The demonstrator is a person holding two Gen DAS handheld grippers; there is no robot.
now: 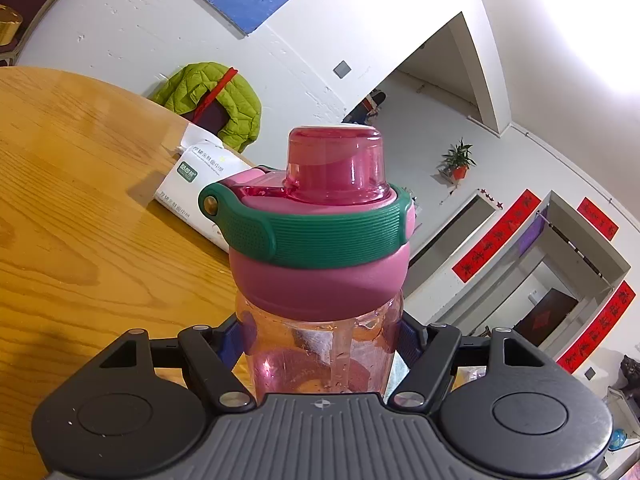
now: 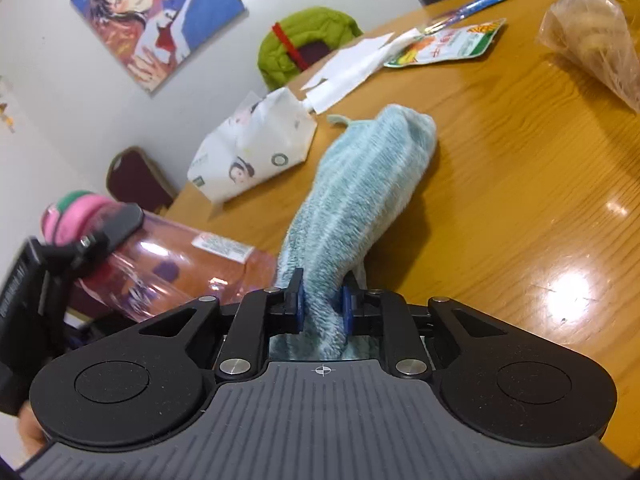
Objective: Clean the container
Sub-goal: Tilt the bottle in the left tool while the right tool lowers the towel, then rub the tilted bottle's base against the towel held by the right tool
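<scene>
The right gripper (image 2: 323,306) pinches a light blue towel (image 2: 360,184) just beside the pink water bottle (image 1: 320,280), which the left gripper (image 1: 322,340) clamps above the wooden table (image 2: 520,200), so the towel should press firmly along the bottle's clear wall.

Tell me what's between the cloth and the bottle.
Nothing visible. The right gripper pinches the blue cloth, whose near end lies right beside the bottle held by the left gripper. The tissue pack sits farther back on the table.
</scene>
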